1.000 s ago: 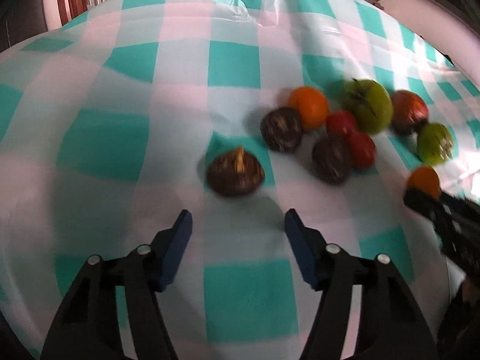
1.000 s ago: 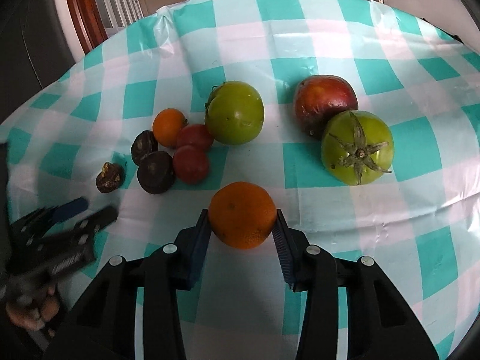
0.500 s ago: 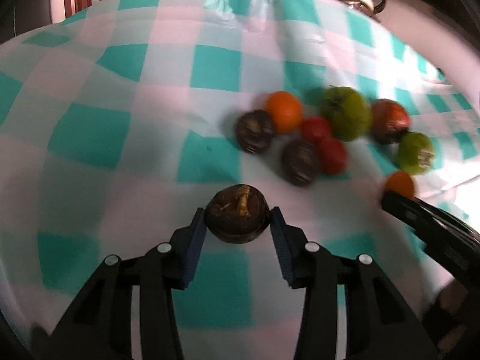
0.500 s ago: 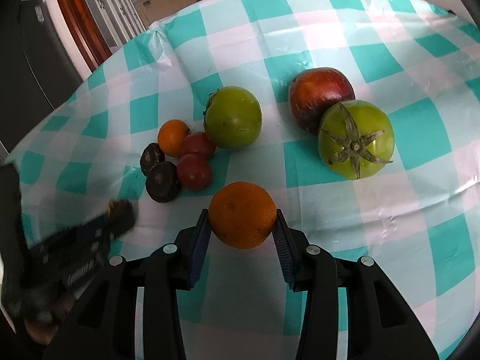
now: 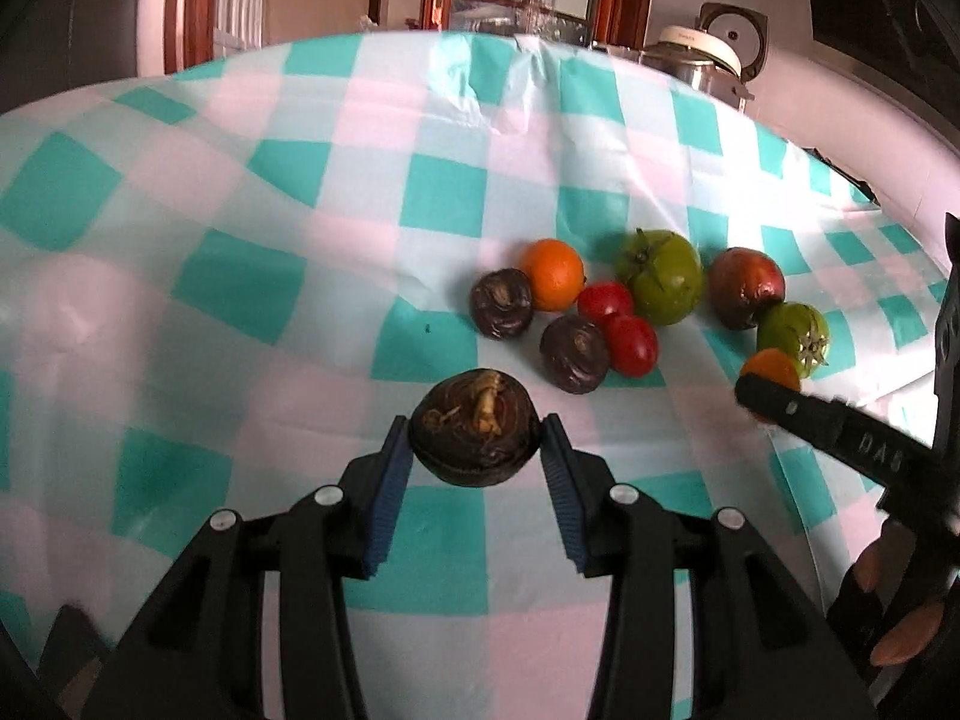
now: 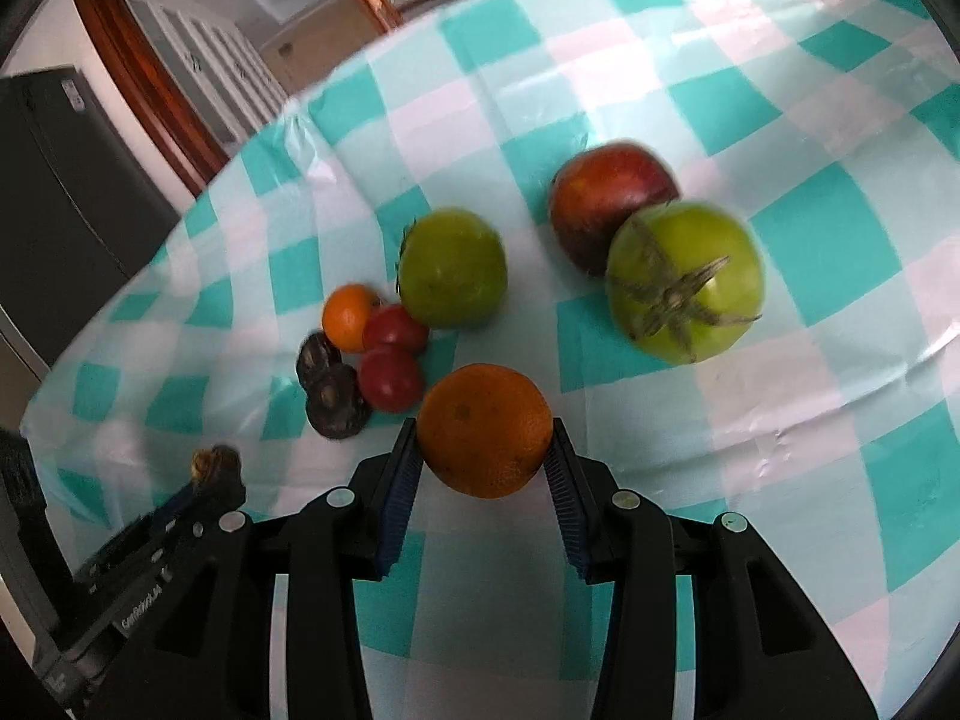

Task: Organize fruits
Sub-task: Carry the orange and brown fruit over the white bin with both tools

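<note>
Over the checked cloth [image 5: 456, 204], left tool [image 5: 477, 450] grips 1 brown corm [image 5: 474, 435]; right tool [image 6: 483, 456] grips 1 orange [image 6: 485, 429].

My left view sits just behind the left gripper [image 5: 477, 450], looking forward and down along its fingers at the cloth [image 5: 288, 276], close to it. My right view does the same behind the right gripper [image 6: 483, 456], tilted so the table edge runs slantwise. Both share the fruit cluster ahead: the small orange [image 5: 552, 274] [image 6: 350, 317], the green tomato [image 5: 660, 276] [image 6: 451, 267]. Each view also catches the other gripper at its edge, right gripper [image 5: 774, 387] at far right, left gripper [image 6: 210, 480] at lower left.
</note>
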The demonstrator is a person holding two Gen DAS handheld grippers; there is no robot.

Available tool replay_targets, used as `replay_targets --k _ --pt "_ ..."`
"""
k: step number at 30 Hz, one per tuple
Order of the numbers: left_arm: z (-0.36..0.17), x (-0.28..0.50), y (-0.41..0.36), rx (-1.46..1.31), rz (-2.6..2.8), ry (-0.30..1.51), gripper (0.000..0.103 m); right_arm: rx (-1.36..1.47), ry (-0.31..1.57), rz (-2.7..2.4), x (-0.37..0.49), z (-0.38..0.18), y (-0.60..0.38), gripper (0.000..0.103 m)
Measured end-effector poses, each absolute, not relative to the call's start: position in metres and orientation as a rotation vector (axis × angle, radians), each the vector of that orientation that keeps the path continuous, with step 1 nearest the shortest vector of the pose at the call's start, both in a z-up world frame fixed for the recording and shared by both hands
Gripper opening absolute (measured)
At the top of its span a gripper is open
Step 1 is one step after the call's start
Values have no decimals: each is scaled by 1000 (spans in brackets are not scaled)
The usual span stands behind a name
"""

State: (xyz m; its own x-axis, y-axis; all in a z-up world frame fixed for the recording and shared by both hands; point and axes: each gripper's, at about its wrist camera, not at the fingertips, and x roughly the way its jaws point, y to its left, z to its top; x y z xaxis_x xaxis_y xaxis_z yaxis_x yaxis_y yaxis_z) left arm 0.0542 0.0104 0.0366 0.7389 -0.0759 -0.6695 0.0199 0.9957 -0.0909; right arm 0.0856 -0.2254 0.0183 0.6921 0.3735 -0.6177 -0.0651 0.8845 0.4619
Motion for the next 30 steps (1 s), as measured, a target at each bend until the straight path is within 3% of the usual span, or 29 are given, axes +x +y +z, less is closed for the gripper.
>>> replay_targets --k 5,14,30 --pt "42 14 24 -136 -76 715 44 444 683 201 54 30 -234 42" --pt "48 -96 24 -119 -174 672 44 378 621 214 -101 50 -219 42" --pt "61 -238 -143 277 -643 632 44 244 553 28 -306 51 -320 42"
